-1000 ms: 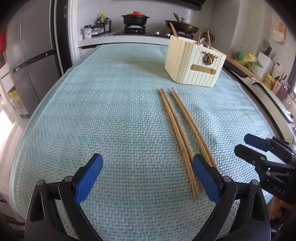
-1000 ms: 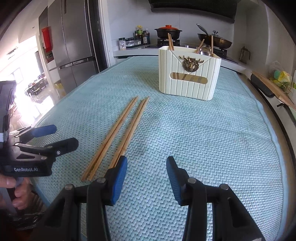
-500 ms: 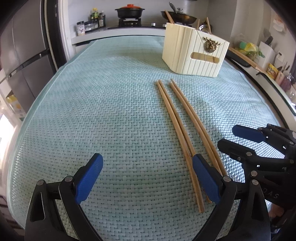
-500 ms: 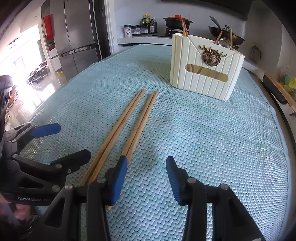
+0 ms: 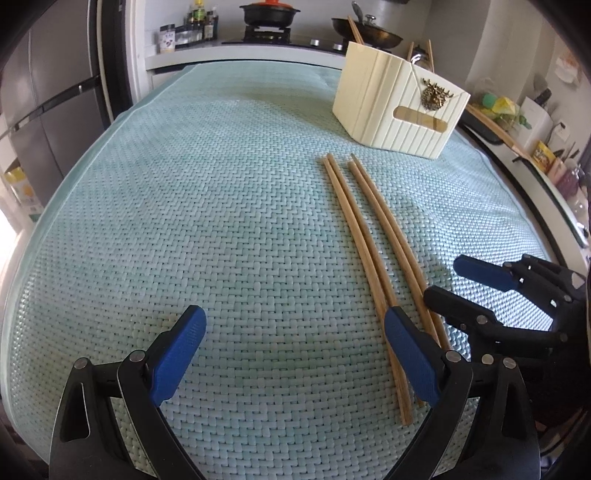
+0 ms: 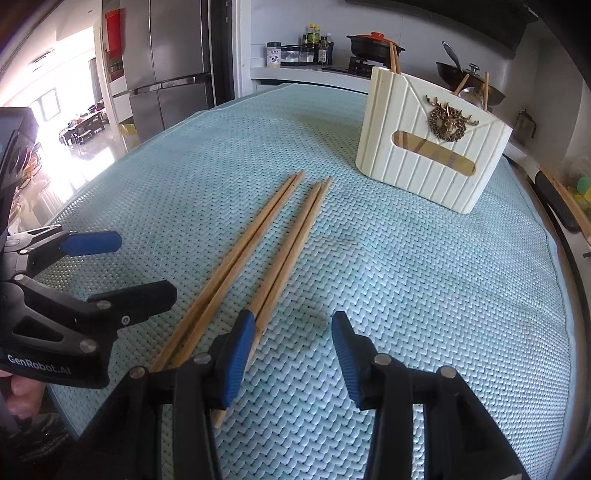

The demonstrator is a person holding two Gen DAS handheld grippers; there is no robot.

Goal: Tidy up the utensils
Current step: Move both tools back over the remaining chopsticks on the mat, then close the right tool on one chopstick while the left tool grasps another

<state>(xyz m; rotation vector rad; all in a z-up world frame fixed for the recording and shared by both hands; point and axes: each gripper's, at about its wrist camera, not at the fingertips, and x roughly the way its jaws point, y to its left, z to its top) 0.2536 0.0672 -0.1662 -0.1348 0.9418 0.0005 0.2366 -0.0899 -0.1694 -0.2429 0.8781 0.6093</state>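
Two pairs of wooden chopsticks lie side by side on the teal woven mat [image 5: 221, 221]: the left pair [image 5: 354, 229] [image 6: 240, 254] and the right pair [image 5: 386, 221] [image 6: 295, 243]. Behind them stands a cream ribbed utensil holder [image 5: 399, 110] [image 6: 424, 162] with a brass deer emblem and several utensils inside. My left gripper [image 5: 293, 350] [image 6: 146, 266] is open and empty, its right finger over the near ends of the chopsticks. My right gripper [image 6: 291, 350] [image 5: 458, 288] is open and empty, its left pad above the right pair's near end.
Behind the table a counter carries a stove with an orange-lidded pot [image 5: 269, 13], a wok [image 5: 369, 31] and condiment bottles [image 6: 314, 44]. A steel fridge [image 6: 166, 66] stands at the left. A side counter with a wooden board [image 5: 495, 129] runs along the right edge.
Both grippers have come lower and closer to the chopsticks' near ends and to each other. Their jaws stand as before, and the chopsticks lie as they did.
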